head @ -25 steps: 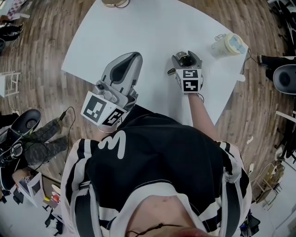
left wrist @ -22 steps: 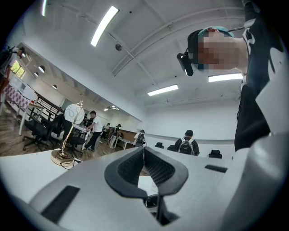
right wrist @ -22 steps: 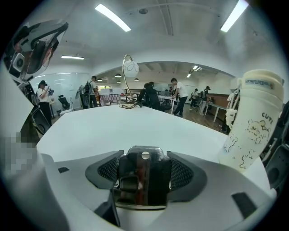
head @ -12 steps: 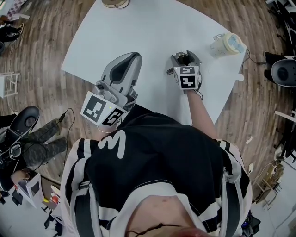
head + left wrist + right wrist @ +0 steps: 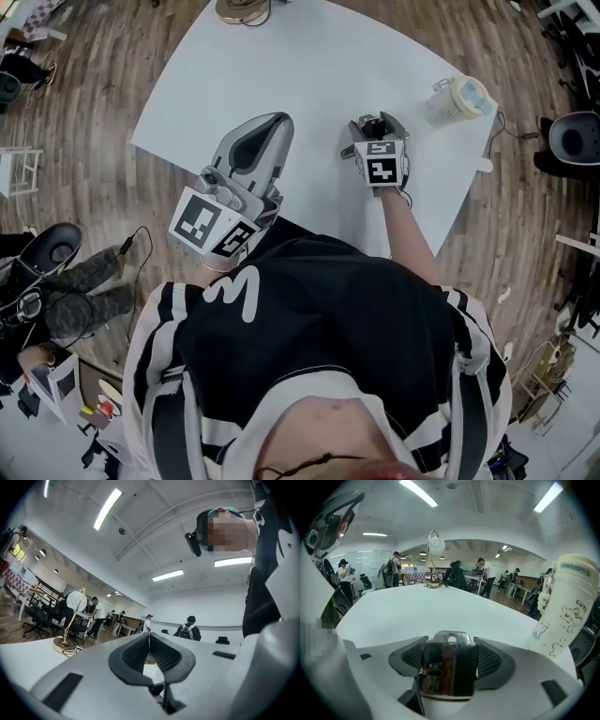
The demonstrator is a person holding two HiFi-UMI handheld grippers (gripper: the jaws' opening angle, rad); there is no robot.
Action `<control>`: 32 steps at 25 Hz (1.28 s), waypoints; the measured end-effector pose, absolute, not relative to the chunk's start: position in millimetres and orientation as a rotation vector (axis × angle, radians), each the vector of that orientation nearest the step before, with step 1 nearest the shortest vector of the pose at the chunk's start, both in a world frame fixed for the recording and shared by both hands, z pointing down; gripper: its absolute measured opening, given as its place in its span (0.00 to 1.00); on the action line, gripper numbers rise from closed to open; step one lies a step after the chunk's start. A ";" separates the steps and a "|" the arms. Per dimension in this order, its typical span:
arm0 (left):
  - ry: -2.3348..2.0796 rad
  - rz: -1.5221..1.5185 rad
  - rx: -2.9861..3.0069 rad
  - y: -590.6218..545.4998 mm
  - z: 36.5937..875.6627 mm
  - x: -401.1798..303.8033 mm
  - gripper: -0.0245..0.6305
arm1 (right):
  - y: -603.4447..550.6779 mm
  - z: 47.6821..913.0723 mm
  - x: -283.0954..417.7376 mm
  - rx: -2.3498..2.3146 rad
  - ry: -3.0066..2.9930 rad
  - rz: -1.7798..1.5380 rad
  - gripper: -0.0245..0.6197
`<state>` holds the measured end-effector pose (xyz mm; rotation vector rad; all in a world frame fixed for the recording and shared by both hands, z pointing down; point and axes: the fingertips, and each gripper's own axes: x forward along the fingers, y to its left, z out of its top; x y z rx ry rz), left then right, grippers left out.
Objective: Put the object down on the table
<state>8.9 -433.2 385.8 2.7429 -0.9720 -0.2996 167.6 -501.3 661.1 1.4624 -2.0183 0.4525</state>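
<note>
White table (image 5: pixel 309 66) below; right gripper (image 5: pixel 376 124) is pinching metal plate (image 5: pixel 449 667) by its sides, likely stiff, slick, light; left gripper (image 5: pixel 263 129) is idling clenched, empty.

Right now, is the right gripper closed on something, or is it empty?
Closed: the right gripper view shows the right gripper with its pads pressing both sides of a shiny metal object.

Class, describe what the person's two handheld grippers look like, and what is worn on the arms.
Both the left gripper and right gripper have pale grey, smoothly rounded shells with dark, mesh-textured pads lining the jaws. Each carries a cube printed with black-and-white square markers. The person wears a black top with white stripes; the right forearm is unsleeved.
</note>
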 end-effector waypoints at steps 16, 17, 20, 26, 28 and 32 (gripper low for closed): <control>-0.988 -0.337 2.769 -412.0 376.6 8.2 0.05 | -492.7 639.2 174.3 1.532 -2.123 0.381 0.50; -0.986 -0.336 2.770 -409.7 376.5 9.0 0.05 | -490.0 633.3 176.2 1.551 -2.134 0.381 0.50; -0.975 -0.339 2.784 -404.7 373.7 12.7 0.05 | -485.9 610.8 180.1 1.608 -2.190 0.370 0.50; -0.945 -0.335 2.806 -392.7 370.1 24.8 0.05 | -472.0 565.5 179.8 1.657 -2.310 0.343 0.50; -0.935 -0.340 2.814 -389.9 367.8 30.0 0.05 | -465.1 542.9 181.8 1.696 -2.354 0.305 0.50; -0.914 -0.353 2.823 -383.4 364.8 40.4 0.05 | -445.3 494.1 190.2 1.805 -2.465 0.254 0.50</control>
